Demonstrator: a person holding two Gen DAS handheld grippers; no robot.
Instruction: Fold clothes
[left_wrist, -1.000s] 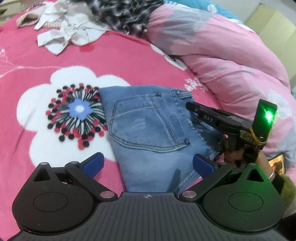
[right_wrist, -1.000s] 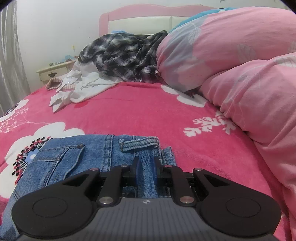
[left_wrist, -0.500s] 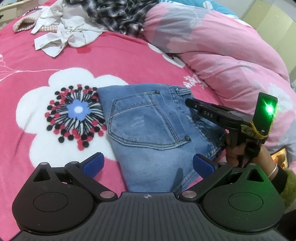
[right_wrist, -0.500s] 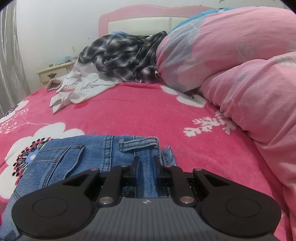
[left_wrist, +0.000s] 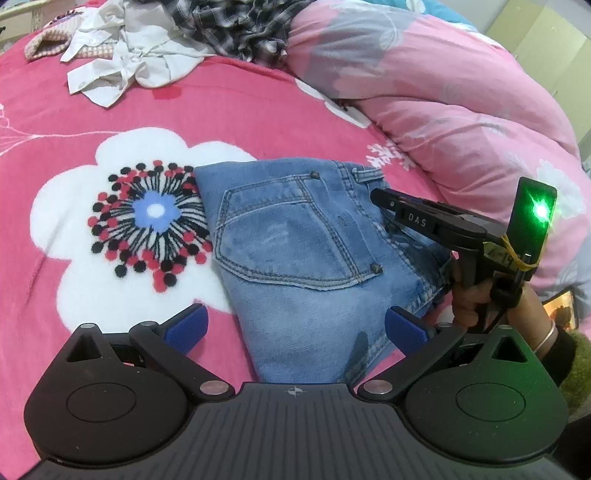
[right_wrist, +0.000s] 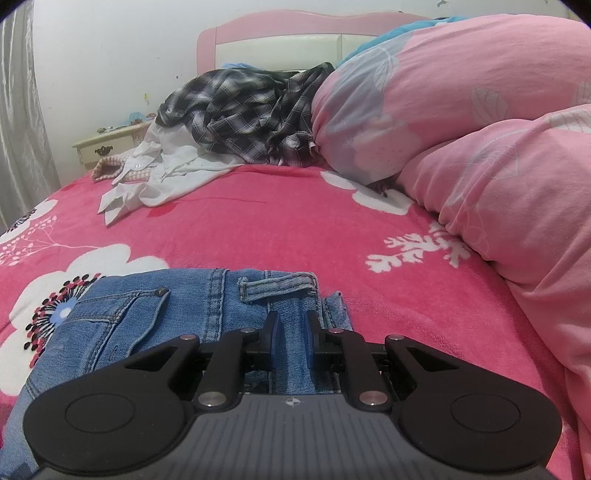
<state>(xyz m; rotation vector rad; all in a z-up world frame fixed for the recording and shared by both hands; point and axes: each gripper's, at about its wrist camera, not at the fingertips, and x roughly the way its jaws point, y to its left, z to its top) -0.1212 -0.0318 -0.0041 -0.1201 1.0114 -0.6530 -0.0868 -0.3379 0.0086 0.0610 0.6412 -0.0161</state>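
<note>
Folded jeans on the pink bed, one gripper on each side of them.

The folded jeans (left_wrist: 295, 254) lie flat on the pink blanket (left_wrist: 229, 107), just beside its big white flower print, back pocket up. The left gripper (left_wrist: 295, 326) stands wide apart above the near edge of the denim and holds nothing. The right gripper (right_wrist: 290, 339) is narrow, with waistband denim between its pads; whether they really pinch it, I cannot tell. A white shirt (left_wrist: 122, 66) and a plaid shirt (right_wrist: 240, 114) lie well apart, near the headboard.

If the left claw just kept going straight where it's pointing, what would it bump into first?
Most likely the folded jeans. The left claw is open, pointing down at the denim lying on the pink blanket. Depth is hard to judge here.
</note>
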